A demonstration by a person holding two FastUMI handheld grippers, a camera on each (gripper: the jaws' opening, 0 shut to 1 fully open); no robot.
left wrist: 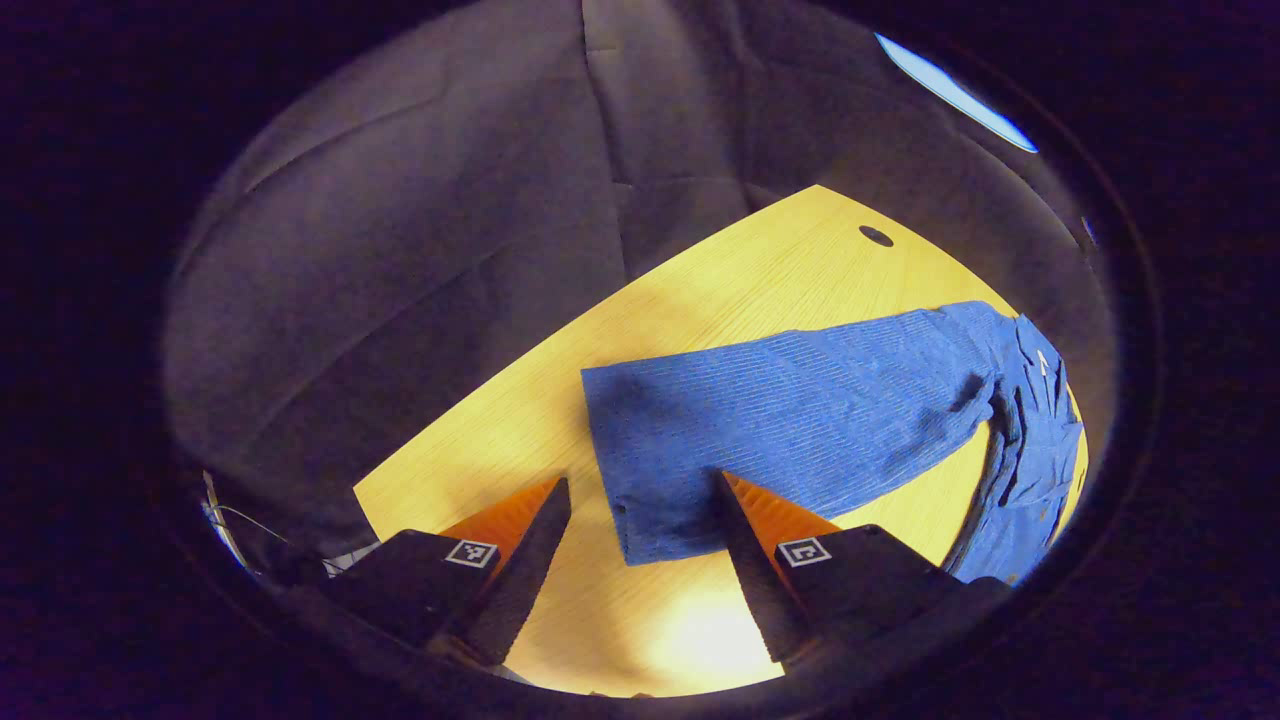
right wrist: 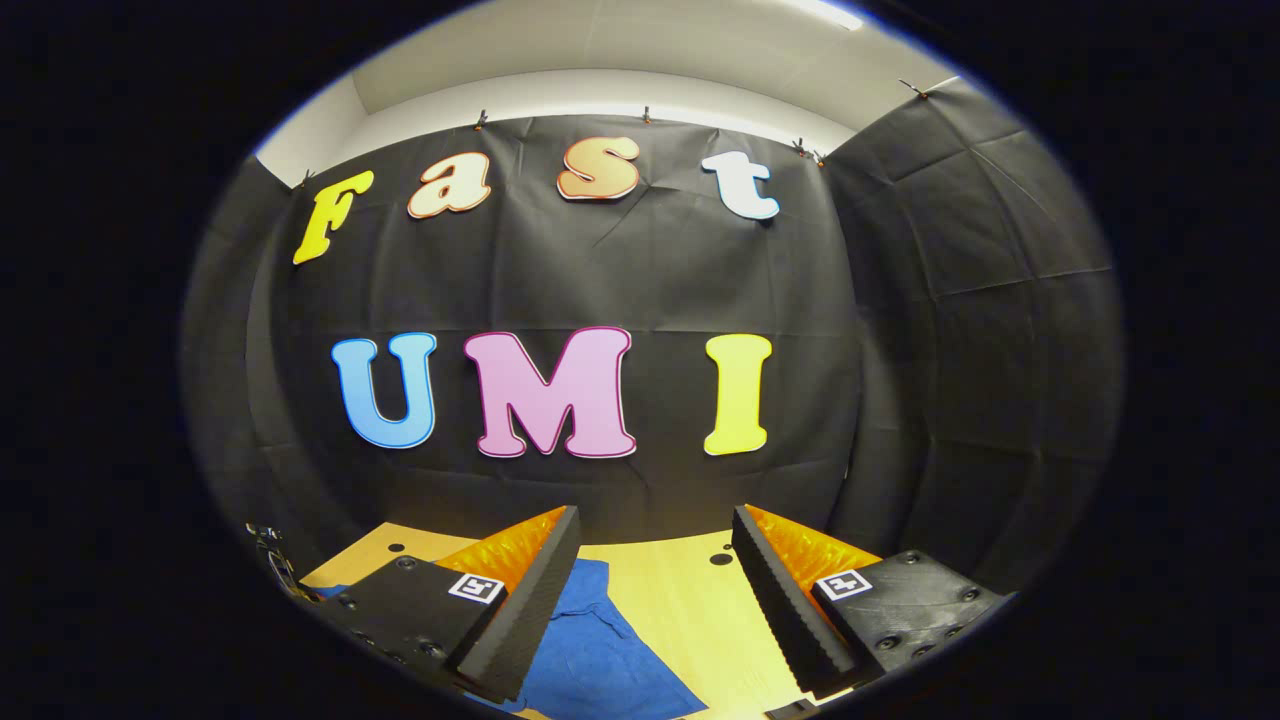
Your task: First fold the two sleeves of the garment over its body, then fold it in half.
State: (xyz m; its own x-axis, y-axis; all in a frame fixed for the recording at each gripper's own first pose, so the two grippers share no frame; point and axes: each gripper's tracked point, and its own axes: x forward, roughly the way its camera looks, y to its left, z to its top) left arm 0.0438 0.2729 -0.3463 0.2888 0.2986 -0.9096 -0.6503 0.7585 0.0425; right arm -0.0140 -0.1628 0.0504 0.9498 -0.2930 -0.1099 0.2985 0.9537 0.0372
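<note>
A blue ribbed garment lies on the yellow wooden table (left wrist: 560,400). In the left gripper view one long sleeve (left wrist: 790,420) stretches flat across the table toward me, its cuff end between and just beyond my fingers, while the bunched body (left wrist: 1030,440) lies at the far right. My left gripper (left wrist: 640,490) is open above the cuff, holding nothing. In the right gripper view a part of the blue garment (right wrist: 595,650) lies low on the table (right wrist: 700,610), partly behind the left finger. My right gripper (right wrist: 655,520) is open and empty, raised and facing the booth wall.
Black cloth walls close in the table on the far and side edges. A dark round hole (left wrist: 876,236) sits in the tabletop near its far corner, and two such holes (right wrist: 721,559) show near the back edge in the right gripper view.
</note>
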